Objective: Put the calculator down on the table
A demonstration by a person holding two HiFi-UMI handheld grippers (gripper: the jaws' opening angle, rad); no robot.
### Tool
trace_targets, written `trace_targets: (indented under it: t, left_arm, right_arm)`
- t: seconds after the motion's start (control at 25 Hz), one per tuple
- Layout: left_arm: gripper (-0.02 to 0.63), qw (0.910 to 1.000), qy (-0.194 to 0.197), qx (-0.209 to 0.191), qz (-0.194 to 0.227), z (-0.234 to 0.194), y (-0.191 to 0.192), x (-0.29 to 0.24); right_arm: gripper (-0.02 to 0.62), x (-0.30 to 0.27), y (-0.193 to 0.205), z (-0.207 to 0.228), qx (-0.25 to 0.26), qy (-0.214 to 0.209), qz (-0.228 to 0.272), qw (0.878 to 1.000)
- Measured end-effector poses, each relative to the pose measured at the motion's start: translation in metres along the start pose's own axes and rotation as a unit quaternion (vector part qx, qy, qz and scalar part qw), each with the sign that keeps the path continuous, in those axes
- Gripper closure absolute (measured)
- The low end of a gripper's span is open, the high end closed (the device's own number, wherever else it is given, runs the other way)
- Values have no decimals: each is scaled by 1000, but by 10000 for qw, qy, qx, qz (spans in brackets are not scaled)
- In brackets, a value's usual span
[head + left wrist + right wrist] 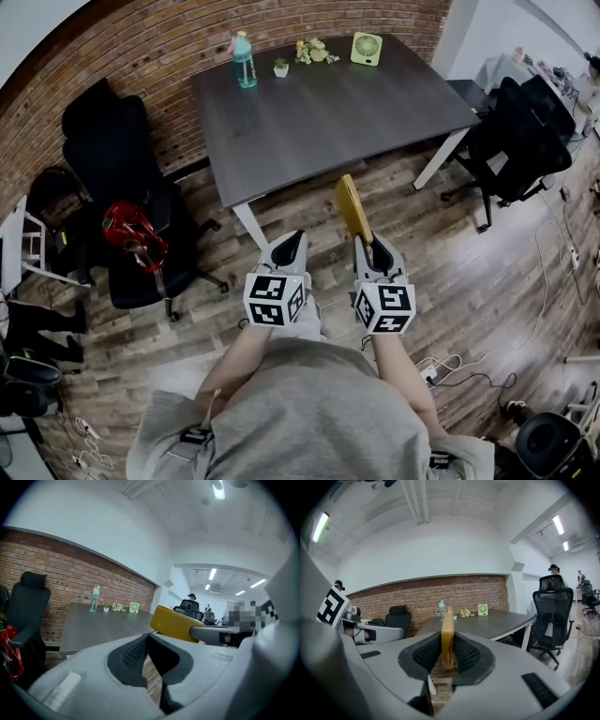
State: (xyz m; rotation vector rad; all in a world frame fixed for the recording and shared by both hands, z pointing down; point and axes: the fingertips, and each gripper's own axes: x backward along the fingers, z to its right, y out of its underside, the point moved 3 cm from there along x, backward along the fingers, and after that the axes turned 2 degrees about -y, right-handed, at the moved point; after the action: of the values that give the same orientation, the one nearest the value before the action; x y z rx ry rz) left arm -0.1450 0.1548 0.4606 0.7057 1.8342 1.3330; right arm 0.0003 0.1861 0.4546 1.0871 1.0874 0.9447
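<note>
Grip: right gripper [449, 649] clamps calculator [447, 630] edgewise, left gripper [146, 638] closed, empty | advice: reach over table [328, 122], lay it flat.

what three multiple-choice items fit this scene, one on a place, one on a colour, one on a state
1. Where does the small fan stand? A on the floor; B on the table, far side; C on a chair.
2. What colour is the calculator? A red; B blue; C yellow.
3. How is the right gripper? A shut on the calculator; B open, empty; C lying on the table.
B, it stands on the tabletop's far side; C, its edge shows yellow; A, it clamps both faces.
</note>
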Motion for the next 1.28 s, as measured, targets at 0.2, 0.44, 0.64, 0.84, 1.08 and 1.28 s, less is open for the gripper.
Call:
trace_targets:
  t: [0.2,0.44,0.64,0.84,1.08,1.28]
  left_arm:
    - [588,9999,93,10,38,-11,-13,-38]
    - [588,9999,161,17,41,-34,-36,-85]
    - [588,9996,299,-12,3,-50,-56,-121]
    - [588,9989,454,-48,-40,-66,-77,-155]
    - [588,9980,618,-89,-25,-86,-95,-192]
    - [588,9974,709,-83,-19,-101,-104,-221]
  right_arm:
    - [517,-37,-10,17,6,-9,32,10000]
    - [517,-89,-30,36,-9,-5,76,10000]
    - [517,-125,-47,49,-14,83,110,9999]
    - [517,-159,-62,63,-127,238,122,9996]
    - [517,-197,-75,72,-194,331,134,9992]
    - [517,-226,-79,81,-218,405,121,9989]
